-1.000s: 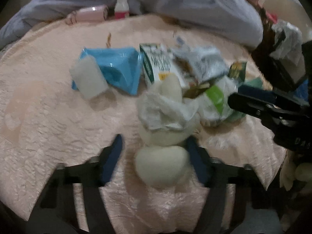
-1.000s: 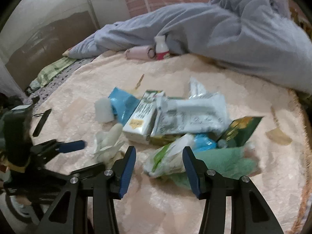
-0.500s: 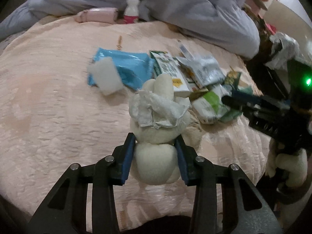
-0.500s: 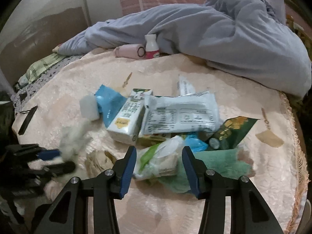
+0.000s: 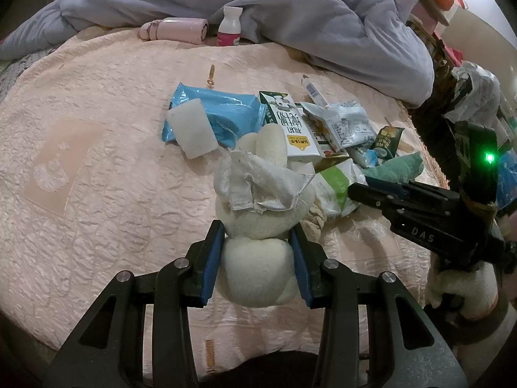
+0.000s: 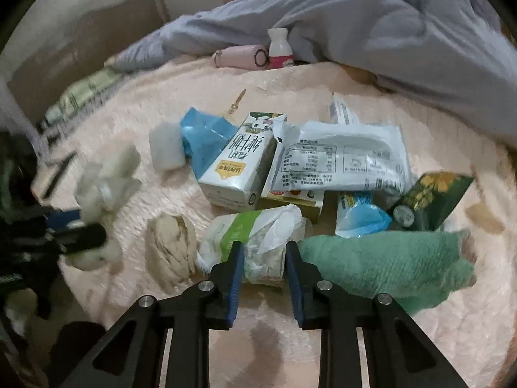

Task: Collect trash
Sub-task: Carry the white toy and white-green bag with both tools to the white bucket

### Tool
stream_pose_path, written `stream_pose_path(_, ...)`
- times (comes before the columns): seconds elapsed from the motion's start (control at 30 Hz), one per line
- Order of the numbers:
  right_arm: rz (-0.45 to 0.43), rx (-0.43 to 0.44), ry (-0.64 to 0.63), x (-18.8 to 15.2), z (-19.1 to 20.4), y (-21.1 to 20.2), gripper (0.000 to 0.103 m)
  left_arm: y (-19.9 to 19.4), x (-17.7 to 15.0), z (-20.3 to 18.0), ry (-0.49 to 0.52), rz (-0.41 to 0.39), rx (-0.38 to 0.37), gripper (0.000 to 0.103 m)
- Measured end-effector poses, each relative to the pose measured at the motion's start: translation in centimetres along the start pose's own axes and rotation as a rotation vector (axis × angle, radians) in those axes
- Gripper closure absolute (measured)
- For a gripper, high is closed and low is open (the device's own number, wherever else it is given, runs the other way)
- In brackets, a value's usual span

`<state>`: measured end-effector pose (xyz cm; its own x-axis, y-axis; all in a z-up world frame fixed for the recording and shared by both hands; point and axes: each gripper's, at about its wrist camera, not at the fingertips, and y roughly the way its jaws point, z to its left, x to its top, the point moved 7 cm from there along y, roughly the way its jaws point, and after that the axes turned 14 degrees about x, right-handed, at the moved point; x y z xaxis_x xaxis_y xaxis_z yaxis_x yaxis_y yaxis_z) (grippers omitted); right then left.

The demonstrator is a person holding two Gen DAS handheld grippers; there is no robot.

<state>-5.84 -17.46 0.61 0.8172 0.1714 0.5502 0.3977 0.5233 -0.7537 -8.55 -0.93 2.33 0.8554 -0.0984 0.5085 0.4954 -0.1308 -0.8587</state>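
Note:
My left gripper (image 5: 257,236) is shut on a cream fuzzy sock bundle (image 5: 258,226) with a crumpled white wrapper (image 5: 261,184) on top, held above the pink bedspread. It also shows blurred in the right wrist view (image 6: 106,177). My right gripper (image 6: 261,252) has its jaws closed in around a green-and-white plastic bag (image 6: 255,242) at the near edge of the trash pile. The pile holds a milk carton (image 6: 242,165), a white snack packet (image 6: 339,158), a blue wipes pack (image 5: 216,116), a dark green packet (image 6: 433,197) and a white foam block (image 5: 192,132).
A green towel (image 6: 387,265) lies right of the right gripper. A crumpled beige tissue (image 6: 171,245) lies left of it. A grey-blue duvet (image 5: 258,9), a pink flask (image 5: 176,29) and a small bottle (image 5: 229,26) lie at the far side. The bedspread edge (image 5: 226,355) is near.
My left gripper closed on the sock bundle and lifted it back from the pile. My right gripper moved forward and narrowed its jaws around the green-and-white bag.

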Motion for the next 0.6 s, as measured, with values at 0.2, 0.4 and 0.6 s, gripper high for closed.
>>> stream_pose_path(0.2, 0.030, 0.037, 0.014, -0.1, 0.1, 0.9, 0.072, -0.1, 0.0, 0.2, -0.012, 0.003, 0.006, 0.065)
stream_pose_path(0.4, 0.051, 0.040, 0.017, -0.9, 0.1, 3.3, 0.069, -0.2, -0.1, -0.1, -0.011, 0.006, 0.008, 0.065)
stream_pose_path(0.6, 0.003, 0.033, -0.011, -1.2, 0.8, 0.7, 0.087, -1.7, 0.3, -0.6, -0.010, -0.021, 0.006, 0.065)
